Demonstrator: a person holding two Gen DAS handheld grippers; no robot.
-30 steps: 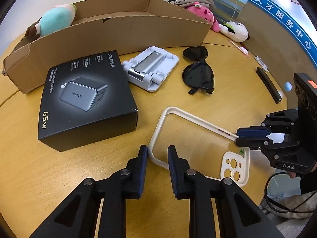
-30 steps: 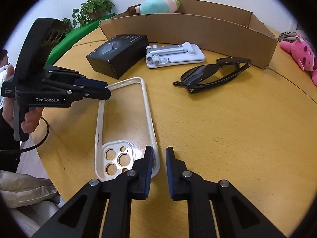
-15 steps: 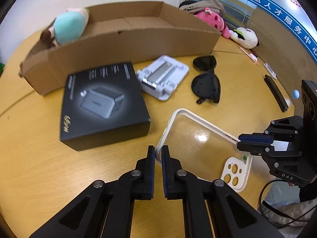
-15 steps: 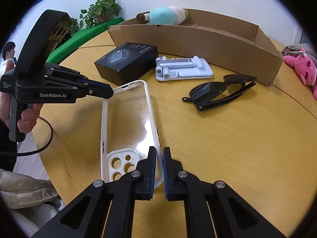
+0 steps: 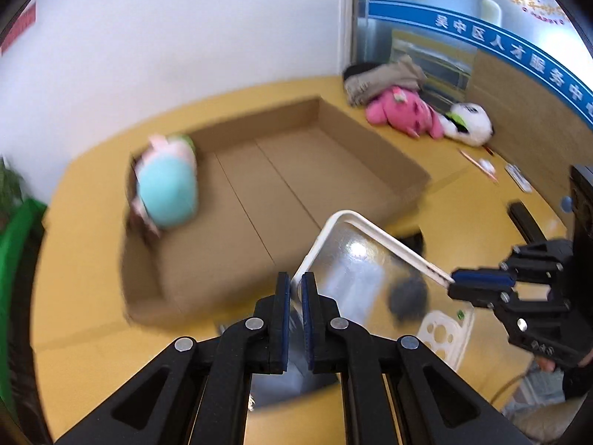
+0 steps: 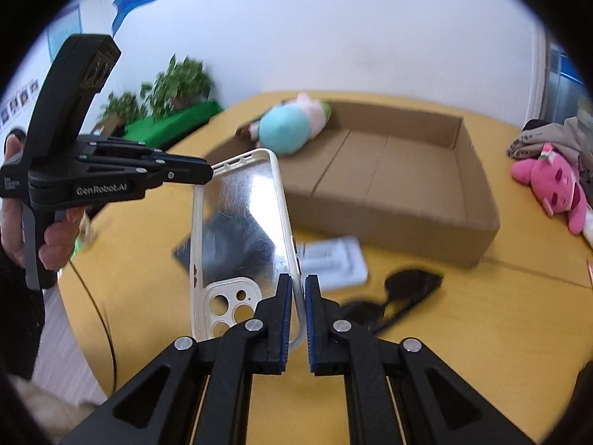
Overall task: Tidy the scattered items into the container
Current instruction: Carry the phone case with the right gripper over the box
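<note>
Cardboard box [image 5: 304, 185]: open floor free across middle and right, teal plush toy [image 5: 166, 189] blocking its left end, near wall [image 6: 389, 230] standing between tabletop items and interior.

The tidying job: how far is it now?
Done: only the plush toy lies in the cardboard box. In hand: the left gripper and right gripper both clamp the phone case, lifted off the table. Left: the sunglasses, white stand and black box.
</note>
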